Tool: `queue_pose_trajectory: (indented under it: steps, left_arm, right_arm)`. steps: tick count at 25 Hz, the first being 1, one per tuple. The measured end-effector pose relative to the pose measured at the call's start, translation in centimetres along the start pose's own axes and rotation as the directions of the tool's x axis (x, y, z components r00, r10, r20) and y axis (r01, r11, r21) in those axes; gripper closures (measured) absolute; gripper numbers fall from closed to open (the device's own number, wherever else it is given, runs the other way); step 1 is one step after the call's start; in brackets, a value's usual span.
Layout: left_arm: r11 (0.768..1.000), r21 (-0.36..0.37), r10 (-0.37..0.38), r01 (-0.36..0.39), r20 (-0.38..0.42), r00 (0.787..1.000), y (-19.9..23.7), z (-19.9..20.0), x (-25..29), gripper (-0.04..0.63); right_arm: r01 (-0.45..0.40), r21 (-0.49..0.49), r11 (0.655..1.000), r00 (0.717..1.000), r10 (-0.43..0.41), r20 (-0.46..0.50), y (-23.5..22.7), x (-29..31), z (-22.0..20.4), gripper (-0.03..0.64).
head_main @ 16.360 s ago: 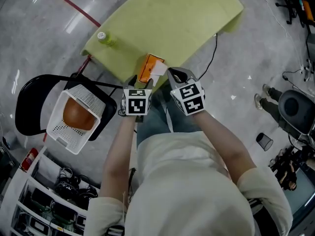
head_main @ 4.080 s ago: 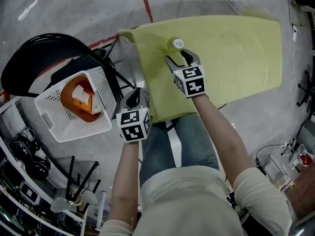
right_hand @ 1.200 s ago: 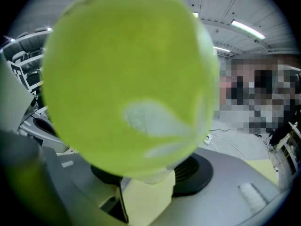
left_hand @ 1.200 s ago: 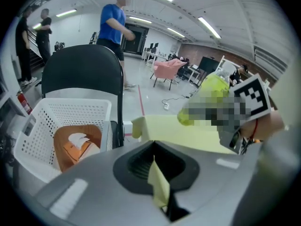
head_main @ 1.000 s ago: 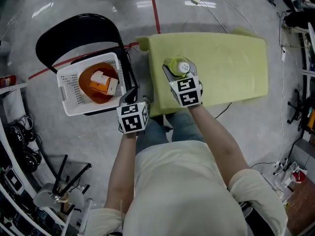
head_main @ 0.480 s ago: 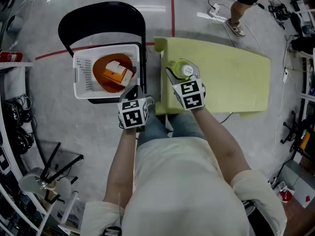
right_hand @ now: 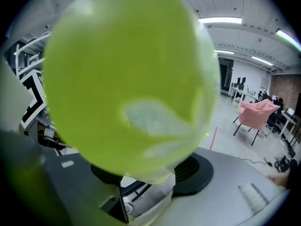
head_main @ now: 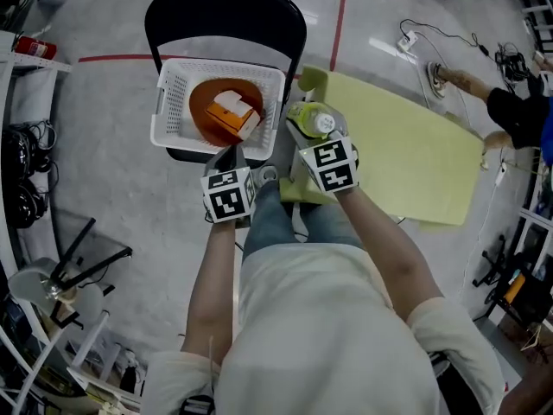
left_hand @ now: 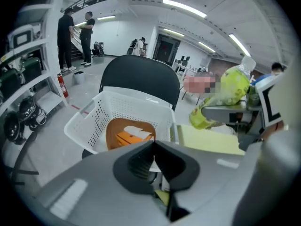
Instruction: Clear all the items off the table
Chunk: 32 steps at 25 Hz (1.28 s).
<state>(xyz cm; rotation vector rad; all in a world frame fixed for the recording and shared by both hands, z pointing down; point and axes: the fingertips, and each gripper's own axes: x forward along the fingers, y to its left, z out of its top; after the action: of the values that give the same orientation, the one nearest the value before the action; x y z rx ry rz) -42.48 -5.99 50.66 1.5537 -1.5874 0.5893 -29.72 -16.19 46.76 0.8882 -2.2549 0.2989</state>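
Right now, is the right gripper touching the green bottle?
Touching. The head view shows the green bottle clamped between the jaws of the right gripper; the right gripper view shows it filling the space between them.

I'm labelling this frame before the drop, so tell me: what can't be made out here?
- Right gripper view: the green plastic bottle fills the frame, blocking most of what lies ahead.
- Head view: the bottle's label is too small to read.
- Left gripper view: the left tongs cover the round orange bowl's near part.

No text can be read; the green bottle [head_main: 309, 116] label is too blurred.
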Motion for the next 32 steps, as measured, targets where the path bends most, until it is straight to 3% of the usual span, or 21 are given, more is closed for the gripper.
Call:
queue_pose_trajectory:
  steps: [13,32]
  left_arm:
    - [0.976,-0.184,0.127,-0.119,0.031,0.991,7.9,-0.8,-0.9,0.586]
    - [0.888,-0.391,0.274,-0.242,0.028,0.961,15.8,-3.5,-0.6,0.586]
  right_arm:
    - [-0.208,-0.152,0.966,0.978,0.207,-0.021,8.4,7.4,3.9,0.354]
    - [-0.38,-0.275,0.883,0.925,0.368,-0.095,16.5,17.0,4.9,0.354]
